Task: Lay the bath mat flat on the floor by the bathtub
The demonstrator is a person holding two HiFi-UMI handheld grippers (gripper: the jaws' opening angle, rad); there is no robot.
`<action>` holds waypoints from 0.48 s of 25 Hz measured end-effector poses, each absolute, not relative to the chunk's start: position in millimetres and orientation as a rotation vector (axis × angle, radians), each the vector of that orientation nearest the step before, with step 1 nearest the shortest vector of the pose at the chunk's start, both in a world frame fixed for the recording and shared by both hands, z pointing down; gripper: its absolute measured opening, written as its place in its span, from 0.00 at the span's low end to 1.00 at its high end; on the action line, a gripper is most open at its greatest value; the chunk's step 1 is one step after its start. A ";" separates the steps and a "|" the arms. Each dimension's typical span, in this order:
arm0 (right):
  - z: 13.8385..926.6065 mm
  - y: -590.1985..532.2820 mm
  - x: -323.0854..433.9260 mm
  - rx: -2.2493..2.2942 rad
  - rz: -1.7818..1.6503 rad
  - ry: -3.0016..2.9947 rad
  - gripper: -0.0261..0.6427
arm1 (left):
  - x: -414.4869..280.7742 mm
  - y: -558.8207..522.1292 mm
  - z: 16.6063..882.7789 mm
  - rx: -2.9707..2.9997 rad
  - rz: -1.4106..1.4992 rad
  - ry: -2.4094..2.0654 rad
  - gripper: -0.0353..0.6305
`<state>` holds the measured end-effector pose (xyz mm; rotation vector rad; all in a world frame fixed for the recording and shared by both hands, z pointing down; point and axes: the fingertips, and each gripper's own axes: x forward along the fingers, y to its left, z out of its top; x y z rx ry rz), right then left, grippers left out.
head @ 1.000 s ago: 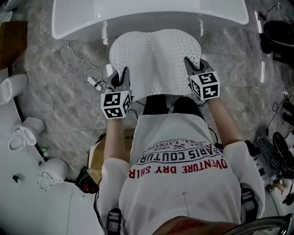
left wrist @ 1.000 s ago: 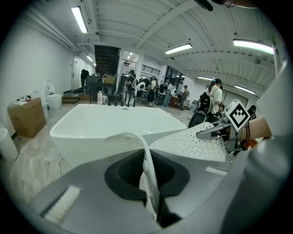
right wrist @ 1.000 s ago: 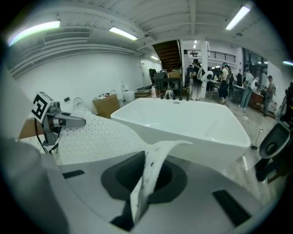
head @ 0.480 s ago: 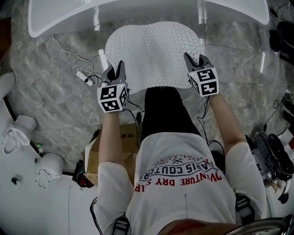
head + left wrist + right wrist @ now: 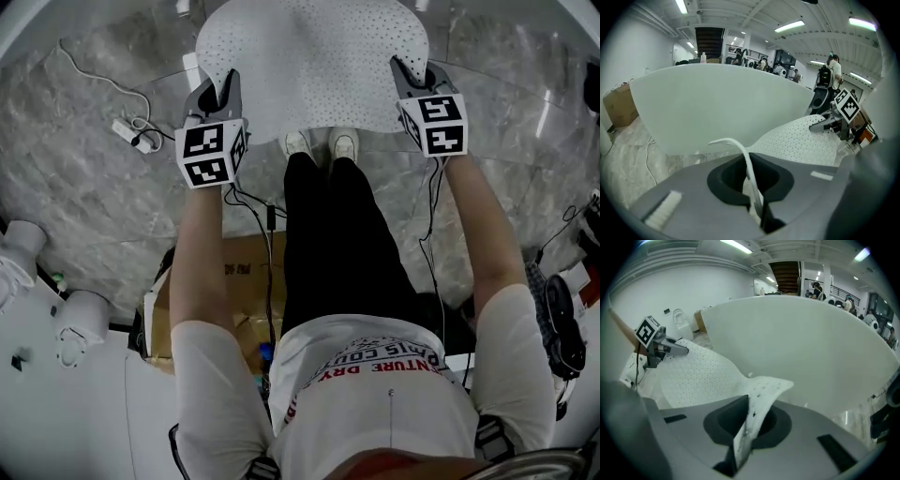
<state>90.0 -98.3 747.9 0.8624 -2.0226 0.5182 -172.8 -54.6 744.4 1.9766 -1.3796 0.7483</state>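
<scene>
The white perforated bath mat (image 5: 309, 66) stretches between my two grippers above the marble floor, just beyond the person's shoes (image 5: 321, 145). My left gripper (image 5: 223, 86) is shut on the mat's left edge, and my right gripper (image 5: 410, 73) is shut on its right edge. In the left gripper view a thin fold of mat (image 5: 743, 154) runs into the closed jaws of the left gripper (image 5: 757, 206), with the bathtub (image 5: 717, 103) close ahead. In the right gripper view a mat corner (image 5: 761, 394) is pinched in the right gripper (image 5: 740, 441), and the tub wall (image 5: 811, 343) fills the background.
A white power strip with its cable (image 5: 127, 133) lies on the floor to the left of the mat. Behind the person's legs are a cardboard box (image 5: 234, 291) and dark cables (image 5: 267, 216). White rounded equipment (image 5: 75, 328) stands at the lower left, dark gear (image 5: 562, 328) at the right.
Both grippers and the mat have shifted toward the top of the head view and the tub has slid out of it. The person's legs and shoes now show below the mat.
</scene>
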 end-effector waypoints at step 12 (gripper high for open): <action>891.8 -129.2 113.2 0.927 0.439 -1.968 0.07 | -193.3 -78.9 877.1 1.995 0.805 -1.401 0.08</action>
